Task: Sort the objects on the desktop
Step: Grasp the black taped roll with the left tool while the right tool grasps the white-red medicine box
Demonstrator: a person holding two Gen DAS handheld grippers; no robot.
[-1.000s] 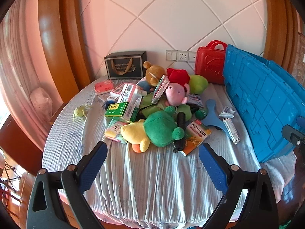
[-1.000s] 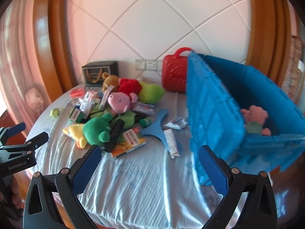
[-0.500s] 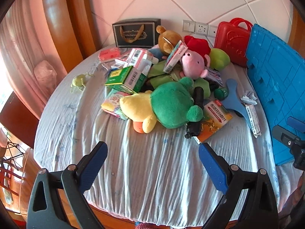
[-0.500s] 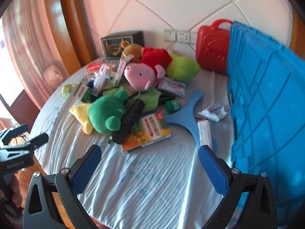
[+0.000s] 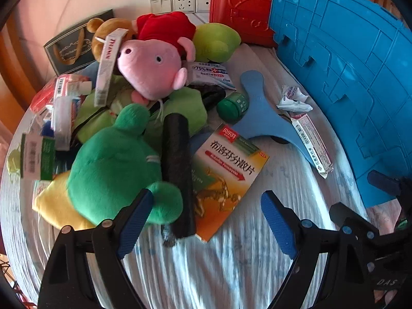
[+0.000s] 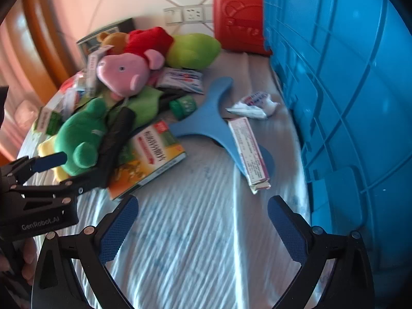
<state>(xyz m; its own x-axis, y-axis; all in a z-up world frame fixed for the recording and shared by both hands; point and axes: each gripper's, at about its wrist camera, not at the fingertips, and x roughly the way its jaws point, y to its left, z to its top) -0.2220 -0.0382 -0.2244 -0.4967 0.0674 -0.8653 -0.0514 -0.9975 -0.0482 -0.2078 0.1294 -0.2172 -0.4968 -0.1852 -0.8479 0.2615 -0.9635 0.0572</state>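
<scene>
A pile of objects lies on the striped cloth table (image 5: 219, 265). A green plush frog (image 5: 110, 170) on a yellow plush, a black cylinder (image 5: 177, 170) and an orange medicine box (image 5: 226, 177) are nearest. My left gripper (image 5: 203, 219) is open, low over the table, its left finger beside the frog's foot. My right gripper (image 6: 203, 228) is open and empty above bare cloth, near the orange box (image 6: 149, 157) and the blue crate (image 6: 347, 90). The left gripper also shows in the right wrist view (image 6: 43, 177).
A pink pig plush (image 5: 152, 67), red and lime plushes, a green bottle (image 5: 231, 105), a blue Y-shaped piece (image 5: 262, 118), a long pink box (image 5: 311, 144) and crumpled wrapper (image 5: 293, 100) lie around. A red case (image 5: 242, 10) stands by the wall. Blue crate (image 5: 347, 72) borders the right.
Both grippers have moved forward and down toward the pile, which now looms much larger. Both stay open. No object has moved.
</scene>
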